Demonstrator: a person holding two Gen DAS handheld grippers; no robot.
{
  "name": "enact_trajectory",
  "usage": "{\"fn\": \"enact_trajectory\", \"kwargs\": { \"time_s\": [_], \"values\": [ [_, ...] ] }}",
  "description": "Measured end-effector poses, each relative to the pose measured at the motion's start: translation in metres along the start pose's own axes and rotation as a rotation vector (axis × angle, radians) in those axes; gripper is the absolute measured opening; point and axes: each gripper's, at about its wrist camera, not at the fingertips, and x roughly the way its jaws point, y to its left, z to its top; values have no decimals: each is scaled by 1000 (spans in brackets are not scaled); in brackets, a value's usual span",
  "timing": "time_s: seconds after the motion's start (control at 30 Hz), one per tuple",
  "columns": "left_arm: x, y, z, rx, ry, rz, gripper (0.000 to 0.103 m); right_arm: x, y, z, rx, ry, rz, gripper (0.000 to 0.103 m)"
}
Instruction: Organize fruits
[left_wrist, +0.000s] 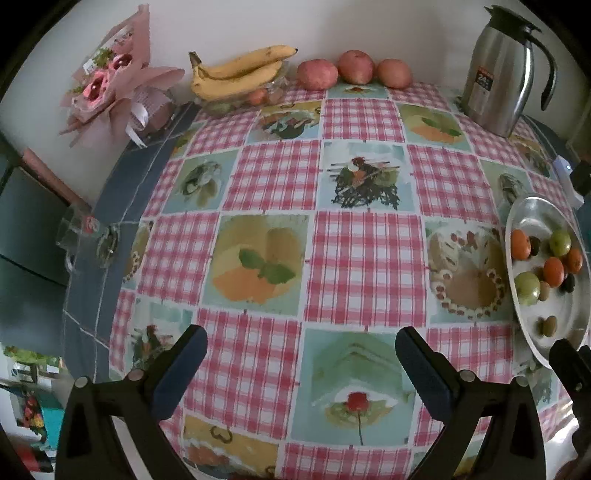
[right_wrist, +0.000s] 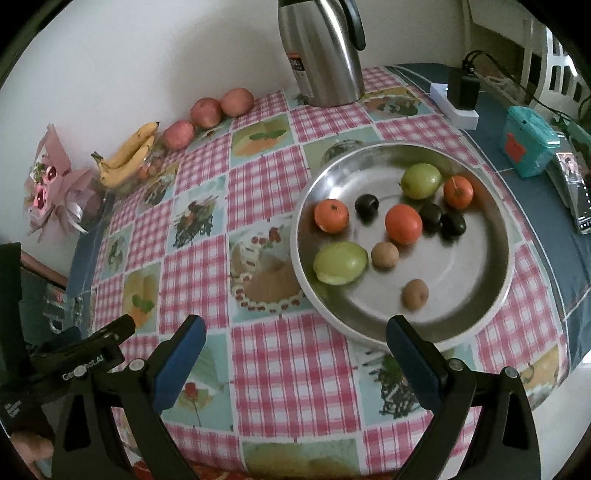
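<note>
Fruit lay in two groups. A steel dish (right_wrist: 491, 236) held three oranges (right_wrist: 403, 224), two green fruits (right_wrist: 340, 263), three dark plums (right_wrist: 367, 206) and two small brown fruits, possibly kiwis (right_wrist: 385, 255); blur made these hard to name. Bananas (left_wrist: 236, 75) and three apples (left_wrist: 317, 74) sat along the far wall, well apart from the dish.

The right gripper (right_wrist: 295, 354) stood nearest the dish, jaws wide and empty, with the dish ahead and slightly right of its centre line; the near rim fell just beyond the right fingertip. The left gripper (left_wrist: 301, 360), jaws also wide and empty, faced bare tablecloth (left_wrist: 365, 258), the dish off to its right.

Whether the fruit was to enter or leave the dish could not be settled. Either way, the right gripper was judged better placed for the dish.
</note>
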Motion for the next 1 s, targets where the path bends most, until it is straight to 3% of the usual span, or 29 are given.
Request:
{"fn": "enact_trajectory", "kwargs": {
  "time_s": [0.27, 0.53, 1.0],
  "values": [
    [-1, 0, -22, -26, -27, -14, 103, 6, -12, -11, 45, 25, -9, 98],
    [-3, 4, -23, -53, -64, -23, 103, 5, -16, -11, 67, 12, 1, 98],
    [19, 17, -22, -126, 6, -97, 103, 20, 0, -3, -26, -23, -84, 98]
  ]
}}
